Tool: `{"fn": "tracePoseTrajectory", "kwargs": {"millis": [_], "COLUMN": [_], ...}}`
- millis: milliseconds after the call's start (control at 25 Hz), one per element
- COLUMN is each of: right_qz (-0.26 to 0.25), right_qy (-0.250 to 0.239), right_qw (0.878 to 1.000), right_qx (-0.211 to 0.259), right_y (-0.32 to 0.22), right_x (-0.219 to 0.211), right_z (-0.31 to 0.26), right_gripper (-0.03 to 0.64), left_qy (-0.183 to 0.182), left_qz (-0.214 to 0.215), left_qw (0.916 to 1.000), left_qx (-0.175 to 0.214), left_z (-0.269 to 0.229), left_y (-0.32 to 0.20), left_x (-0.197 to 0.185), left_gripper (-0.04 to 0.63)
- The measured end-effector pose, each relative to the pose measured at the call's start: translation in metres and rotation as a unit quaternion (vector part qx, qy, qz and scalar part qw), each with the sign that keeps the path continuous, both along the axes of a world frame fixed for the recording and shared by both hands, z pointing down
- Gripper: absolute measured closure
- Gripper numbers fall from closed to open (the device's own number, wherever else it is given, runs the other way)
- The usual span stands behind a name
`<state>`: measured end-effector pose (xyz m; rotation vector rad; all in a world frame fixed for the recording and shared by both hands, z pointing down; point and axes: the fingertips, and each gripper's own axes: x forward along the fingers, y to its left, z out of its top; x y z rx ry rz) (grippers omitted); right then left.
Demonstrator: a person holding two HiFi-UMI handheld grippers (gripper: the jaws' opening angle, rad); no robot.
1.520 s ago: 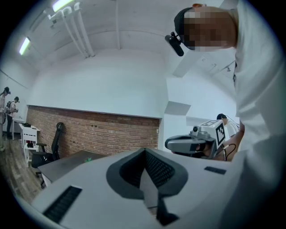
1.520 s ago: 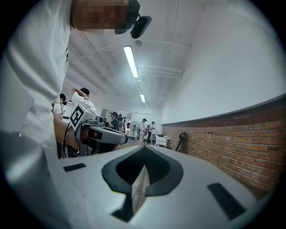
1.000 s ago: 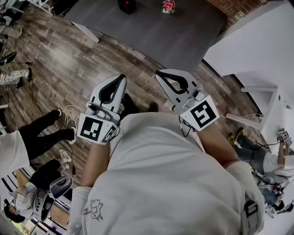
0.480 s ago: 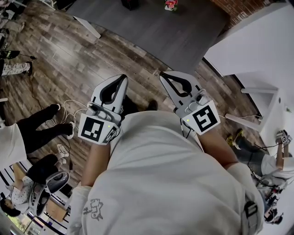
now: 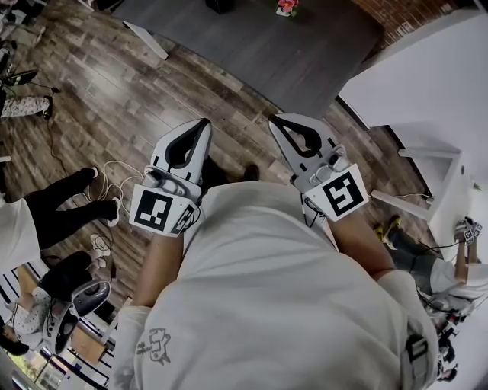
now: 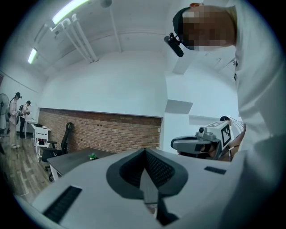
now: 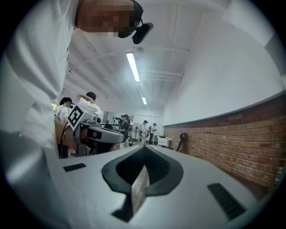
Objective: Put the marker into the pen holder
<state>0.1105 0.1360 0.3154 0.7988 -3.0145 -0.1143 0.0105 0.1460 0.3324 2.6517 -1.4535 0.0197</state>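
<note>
No marker and no pen holder show in any view. In the head view both grippers are held close to the person's chest, side by side, pointing away over the wooden floor. My left gripper [image 5: 204,122] has its jaws together with nothing between them. My right gripper [image 5: 273,118] is likewise shut and empty. In the left gripper view the jaws [image 6: 145,150] meet along one seam, and the right gripper [image 6: 201,141] shows beside them. The right gripper view shows its shut jaws [image 7: 144,146], with the left gripper [image 7: 96,132] at its left.
A dark grey table [image 5: 259,46] lies ahead with a small pink and green object [image 5: 287,6] on it. A white table [image 5: 427,68] stands at the right. People sit at the left by floor cables [image 5: 114,171]. A brick wall [image 6: 111,129] runs behind.
Both grippers stay shut and held together; the right one has drifted slightly right, and the head view has shifted a little.
</note>
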Motion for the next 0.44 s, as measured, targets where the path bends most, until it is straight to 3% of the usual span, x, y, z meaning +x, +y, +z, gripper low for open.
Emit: {"fn": "tracePoseTrajectory", "kwargs": {"millis": [440], "right_qz": [-0.004], "right_qy": [0.002], "right_qw": [1.0], "right_qx": [-0.003], "right_y": [-0.002], "right_x": [0.0014], "right_z": [0.0025], "right_gripper": [0.612], "left_qy": [-0.001], "left_qz": [-0.004], "left_qw": [1.0], "left_qx": [-0.003], "left_z": [0.0027], "left_y": [-0.0023], "left_x": [0.0024], "left_gripper": [0.584]}}
